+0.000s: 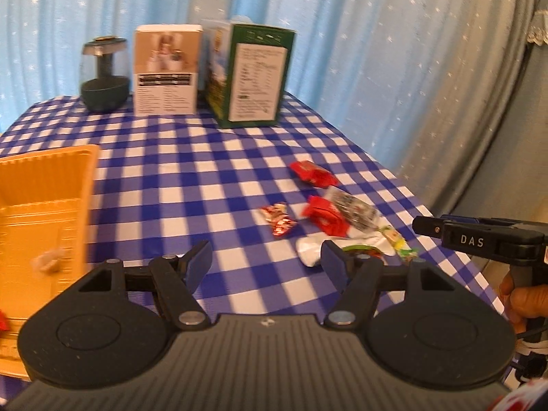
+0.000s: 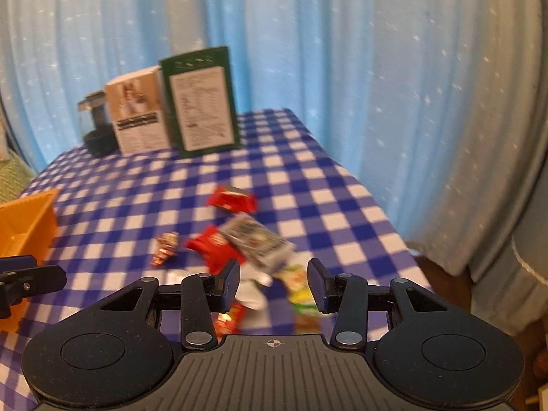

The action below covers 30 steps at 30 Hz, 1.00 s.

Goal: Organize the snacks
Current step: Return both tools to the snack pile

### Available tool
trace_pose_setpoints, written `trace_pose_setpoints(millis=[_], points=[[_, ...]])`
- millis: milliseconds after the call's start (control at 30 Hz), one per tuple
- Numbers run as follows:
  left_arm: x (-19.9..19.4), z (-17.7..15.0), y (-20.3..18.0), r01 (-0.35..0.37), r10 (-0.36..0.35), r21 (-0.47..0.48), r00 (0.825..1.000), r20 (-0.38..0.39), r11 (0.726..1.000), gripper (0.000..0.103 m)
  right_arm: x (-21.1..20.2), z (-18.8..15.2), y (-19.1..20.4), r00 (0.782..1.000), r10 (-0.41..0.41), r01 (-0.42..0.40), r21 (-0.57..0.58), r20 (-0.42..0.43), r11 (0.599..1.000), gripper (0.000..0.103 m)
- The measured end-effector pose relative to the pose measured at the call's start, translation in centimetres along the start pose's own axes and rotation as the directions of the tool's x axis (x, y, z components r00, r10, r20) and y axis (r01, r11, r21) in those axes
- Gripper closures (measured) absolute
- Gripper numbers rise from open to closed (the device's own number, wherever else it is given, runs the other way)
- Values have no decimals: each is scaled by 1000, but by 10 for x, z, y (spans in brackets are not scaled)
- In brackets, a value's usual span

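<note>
Currently both tongs gape wide, empty — left tongs [image 1: 265,262], right tongs [image 2: 273,286] hover over snack packets [image 2: 239,239] scattered on checkered tabletop [image 1: 191,171] — orange tray [image 1: 44,205] sits leftward.

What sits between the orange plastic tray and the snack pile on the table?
Only bare blue-and-white checked tablecloth between the orange plastic tray and snack pile, clearest in the left wrist view.

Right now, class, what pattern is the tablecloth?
The tablecloth is blue-and-white check, clearest in the left wrist view.
</note>
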<state>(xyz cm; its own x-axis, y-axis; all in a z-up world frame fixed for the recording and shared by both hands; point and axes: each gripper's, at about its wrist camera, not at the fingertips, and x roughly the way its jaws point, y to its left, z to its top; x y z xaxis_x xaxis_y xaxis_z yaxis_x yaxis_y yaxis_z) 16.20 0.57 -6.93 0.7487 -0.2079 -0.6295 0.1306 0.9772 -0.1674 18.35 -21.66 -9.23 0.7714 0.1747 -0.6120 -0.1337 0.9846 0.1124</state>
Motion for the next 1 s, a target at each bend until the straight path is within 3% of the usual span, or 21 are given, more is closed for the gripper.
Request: trace_pose_setpoints(millis=[233, 367, 500, 600, 1000], points=[[29, -9, -42, 63, -59, 68, 997, -51, 996, 37, -2, -2, -34, 998, -16, 14, -21, -64, 1000, 59], [43, -18, -57, 95, -88, 91, 993, -74, 991, 38, 6, -7, -51, 993, 17, -18, -8, -114, 1000, 59], [56, -25, -60, 110, -101, 82, 990, -103, 991, 47, 18, -11, -53, 983, 57, -53, 30, -172, 998, 60], [60, -26, -60, 112, -103, 79, 988, -113, 991, 50, 25, -13, -45, 977, 70, -72, -3, -202, 997, 71], [75, -29, -68, 139, -128, 82, 983, -134, 987, 58, 44, -13, -37, 966, 64, -68, -6, -251, 998, 82]])
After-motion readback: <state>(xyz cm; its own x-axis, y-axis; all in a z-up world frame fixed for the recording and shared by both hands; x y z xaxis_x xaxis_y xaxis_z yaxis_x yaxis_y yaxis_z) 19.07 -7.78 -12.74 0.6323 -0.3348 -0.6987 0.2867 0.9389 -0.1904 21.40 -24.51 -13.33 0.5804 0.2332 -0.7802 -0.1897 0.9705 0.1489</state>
